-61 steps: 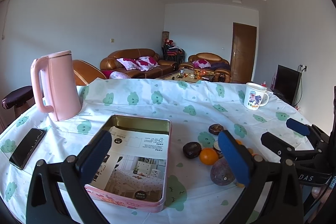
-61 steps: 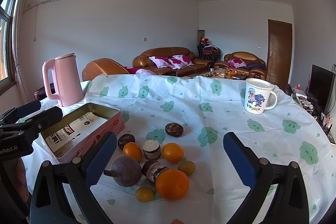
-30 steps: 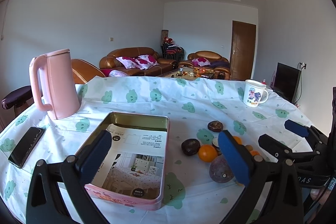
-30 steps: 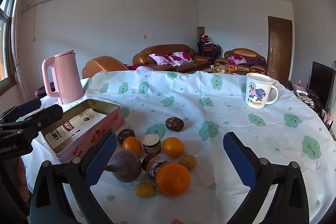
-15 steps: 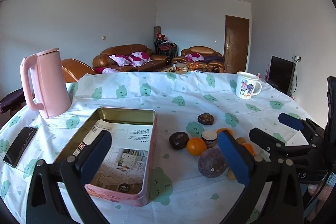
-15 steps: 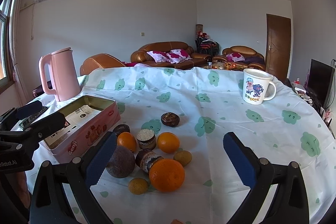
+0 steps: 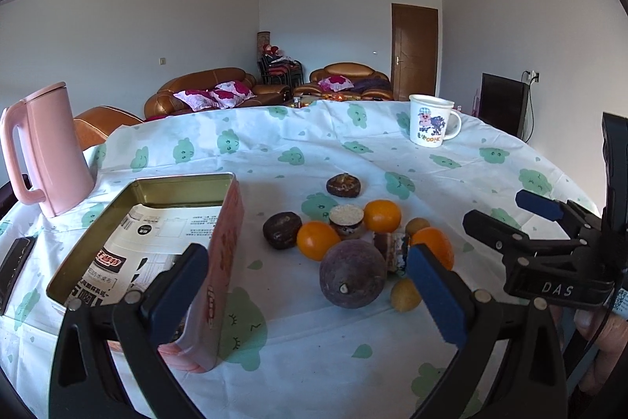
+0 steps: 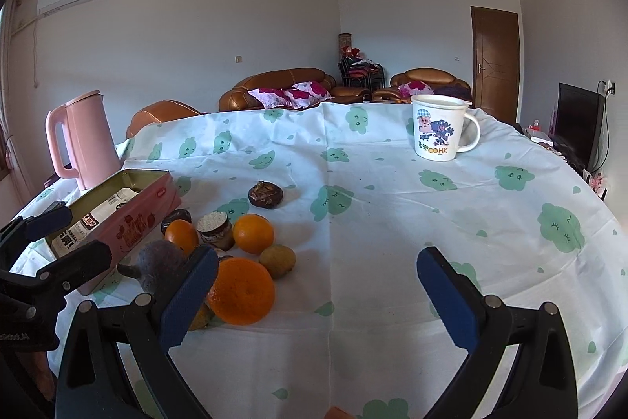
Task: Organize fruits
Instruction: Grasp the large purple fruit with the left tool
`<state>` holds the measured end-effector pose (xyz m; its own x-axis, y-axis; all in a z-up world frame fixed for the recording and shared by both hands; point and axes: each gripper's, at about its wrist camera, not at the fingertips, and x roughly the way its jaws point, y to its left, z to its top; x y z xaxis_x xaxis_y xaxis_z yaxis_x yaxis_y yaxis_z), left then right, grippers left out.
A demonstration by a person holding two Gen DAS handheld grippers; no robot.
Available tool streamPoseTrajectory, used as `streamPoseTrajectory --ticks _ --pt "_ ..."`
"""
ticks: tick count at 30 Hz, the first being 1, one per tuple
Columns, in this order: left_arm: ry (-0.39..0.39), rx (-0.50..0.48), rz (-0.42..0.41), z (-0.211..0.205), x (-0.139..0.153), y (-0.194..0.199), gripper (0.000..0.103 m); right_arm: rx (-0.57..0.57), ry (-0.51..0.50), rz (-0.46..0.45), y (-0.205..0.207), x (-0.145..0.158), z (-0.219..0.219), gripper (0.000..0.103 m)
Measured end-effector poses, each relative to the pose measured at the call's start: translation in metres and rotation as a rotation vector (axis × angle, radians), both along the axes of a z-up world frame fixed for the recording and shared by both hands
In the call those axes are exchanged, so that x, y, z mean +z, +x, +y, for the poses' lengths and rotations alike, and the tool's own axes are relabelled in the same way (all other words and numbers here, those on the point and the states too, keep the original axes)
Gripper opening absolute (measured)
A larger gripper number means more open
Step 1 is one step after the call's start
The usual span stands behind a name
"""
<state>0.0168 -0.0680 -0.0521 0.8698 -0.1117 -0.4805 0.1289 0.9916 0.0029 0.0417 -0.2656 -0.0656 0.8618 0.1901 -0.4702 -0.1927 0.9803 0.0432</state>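
Fruits lie in a loose cluster on the tablecloth point(image 8: 392, 222), white with green cloud faces, just to the right of an open pink tin point(image 7: 225, 242) whose gold inside holds only a printed paper sheet point(image 7: 157, 238). Nearest the cameras sits a round purple passion fruit point(image 7: 352, 273) with a pale stem scar, and beside it a large orange point(image 8: 242, 291); two smaller oranges point(image 7: 316, 239) point(image 7: 382, 215) lie behind, with a dark brown wrinkled fruit point(image 7: 282, 229) next to the tin's wall and another dark one point(image 7: 343, 185) set apart farther back. Between the oranges stands a halved fruit with a pale cut face point(image 7: 346, 218), and small yellowish fruits point(image 7: 404, 295) rest at the near edge of the pile; what kind they are is hard to tell from here. The left gripper point(image 7: 310, 285) hangs low over the table with its blue-padded jaws wide apart, one pad in front of the tin's near corner and the other in front of the pile, holding nothing. The right gripper point(image 8: 318, 285) is likewise spread wide and empty, its left pad overlapping the big orange in view, its right pad over bare cloth. A pink kettle point(image 7: 47, 148) stands beyond the tin, a dark phone point(image 7: 15, 262) lies at the left edge, and a white cartoon mug point(image 8: 441, 128) stands well off at the far right.
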Motion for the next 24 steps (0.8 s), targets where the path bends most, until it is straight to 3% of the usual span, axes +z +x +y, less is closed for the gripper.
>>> streamPoseTrajectory --ticks 4,11,14,17,18,19,24 --pt "0.001 -0.029 0.027 -0.007 -0.005 0.008 0.099 0.015 0.016 0.005 0.001 -0.003 -0.003 0.102" --pt "-0.028 -0.085 0.117 -0.015 -0.019 0.029 0.080 0.038 0.036 0.009 0.001 -0.004 0.001 0.098" --pt "-0.048 -0.106 0.157 -0.014 -0.022 0.036 0.079 0.037 0.040 0.009 0.002 -0.004 0.000 0.097" --pt "-0.053 -0.129 0.177 -0.016 -0.025 0.040 0.063 0.057 0.050 0.025 0.004 -0.004 0.001 0.088" --pt "-0.057 -0.141 0.185 -0.017 -0.026 0.041 0.053 0.062 0.048 0.029 0.004 -0.005 0.003 0.088" --pt "-0.067 -0.154 0.189 -0.016 -0.026 0.040 0.051 0.066 0.047 0.031 0.005 -0.005 0.005 0.087" --pt "-0.128 -0.132 0.168 -0.003 -0.024 0.035 0.051 0.105 0.043 0.042 0.005 -0.008 0.013 0.086"
